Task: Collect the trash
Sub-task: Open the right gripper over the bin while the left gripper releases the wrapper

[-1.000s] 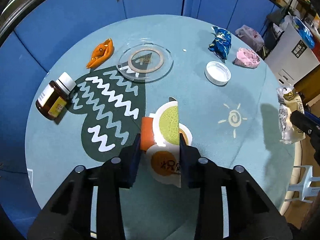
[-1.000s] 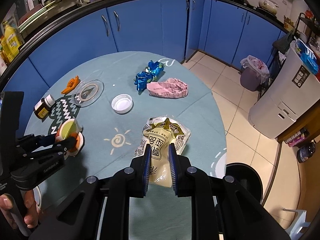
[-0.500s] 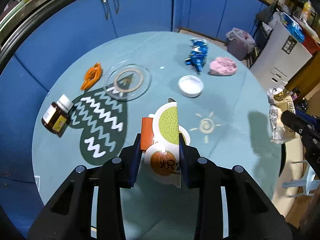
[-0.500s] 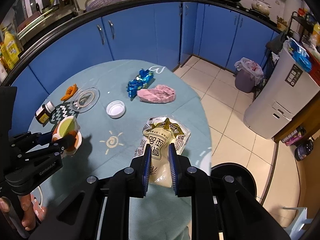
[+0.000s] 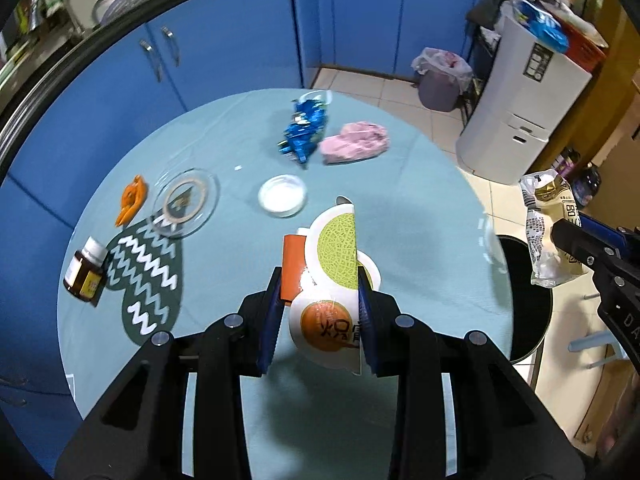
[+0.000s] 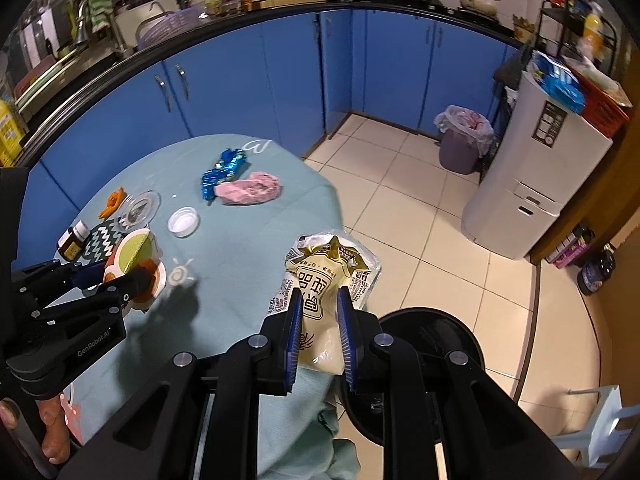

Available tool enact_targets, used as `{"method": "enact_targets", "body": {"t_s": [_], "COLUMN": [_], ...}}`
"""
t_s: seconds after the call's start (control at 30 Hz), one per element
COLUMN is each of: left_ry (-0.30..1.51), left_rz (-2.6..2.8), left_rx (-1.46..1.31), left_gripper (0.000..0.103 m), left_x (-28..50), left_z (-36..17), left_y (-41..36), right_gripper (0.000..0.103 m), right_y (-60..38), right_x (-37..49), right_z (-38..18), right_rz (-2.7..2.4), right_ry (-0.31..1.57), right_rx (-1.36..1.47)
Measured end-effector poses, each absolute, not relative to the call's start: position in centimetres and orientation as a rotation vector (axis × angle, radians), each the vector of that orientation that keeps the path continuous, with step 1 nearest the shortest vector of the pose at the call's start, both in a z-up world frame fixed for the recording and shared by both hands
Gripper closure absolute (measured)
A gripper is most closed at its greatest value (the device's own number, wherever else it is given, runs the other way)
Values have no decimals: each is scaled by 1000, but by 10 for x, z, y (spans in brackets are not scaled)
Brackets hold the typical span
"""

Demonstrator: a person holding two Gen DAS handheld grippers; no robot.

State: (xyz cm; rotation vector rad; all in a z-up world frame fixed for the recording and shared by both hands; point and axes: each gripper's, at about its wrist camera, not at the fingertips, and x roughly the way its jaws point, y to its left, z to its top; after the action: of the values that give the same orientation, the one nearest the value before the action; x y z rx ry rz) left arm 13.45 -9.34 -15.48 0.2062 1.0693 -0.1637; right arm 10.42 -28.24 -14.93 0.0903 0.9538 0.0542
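1. While clamped in the left gripper (image 5: 318, 316) jaws, the melon-print cup (image 5: 334, 276) hangs above the desk (image 5: 240, 128).
2. Right gripper (image 6: 318, 338) jaws grip the yellow snack bag (image 6: 326, 280), off the desk edge, over the black bin (image 6: 440, 344).
3. Blue wrapper (image 5: 304, 134), pink wrapper (image 5: 356, 146), white lid (image 5: 282, 200) lie on the desk.

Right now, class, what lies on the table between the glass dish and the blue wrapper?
In the left wrist view, only a tiny white crumb lies on the cloth between the glass dish and the blue wrapper; otherwise that stretch is bare.
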Motion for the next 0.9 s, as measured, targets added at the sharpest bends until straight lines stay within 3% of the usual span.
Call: {"method": "enact_targets", "body": {"t_s": [0.7, 0.77, 0.8, 0.83, 0.87, 0.9], "left_ry": [1027, 1021, 1019, 1019, 1019, 1019], "left_rz": [-363, -375, -379, -384, -389, -397], "left_rx": [374, 384, 387, 391, 395, 400], "left_gripper": [68, 68, 68, 68, 68, 68], "left_x": [120, 119, 119, 119, 118, 118], "left_z": [-150, -149, -149, -149, -148, -148], "left_y": [-218, -227, -230, -234, -238, -244], "right_gripper": [83, 74, 61, 35, 26, 23], "right_y": [-378, -385, -389, -393, -398, -403], "right_x": [66, 63, 62, 61, 58, 54], "right_z": [-164, -165, -166, -166, -165, -163], "right_rz": [-62, -81, -90, -102, -118, -143], "right_ry": [965, 967, 969, 967, 949, 930], "right_rx": [205, 214, 218, 225, 235, 237]}}
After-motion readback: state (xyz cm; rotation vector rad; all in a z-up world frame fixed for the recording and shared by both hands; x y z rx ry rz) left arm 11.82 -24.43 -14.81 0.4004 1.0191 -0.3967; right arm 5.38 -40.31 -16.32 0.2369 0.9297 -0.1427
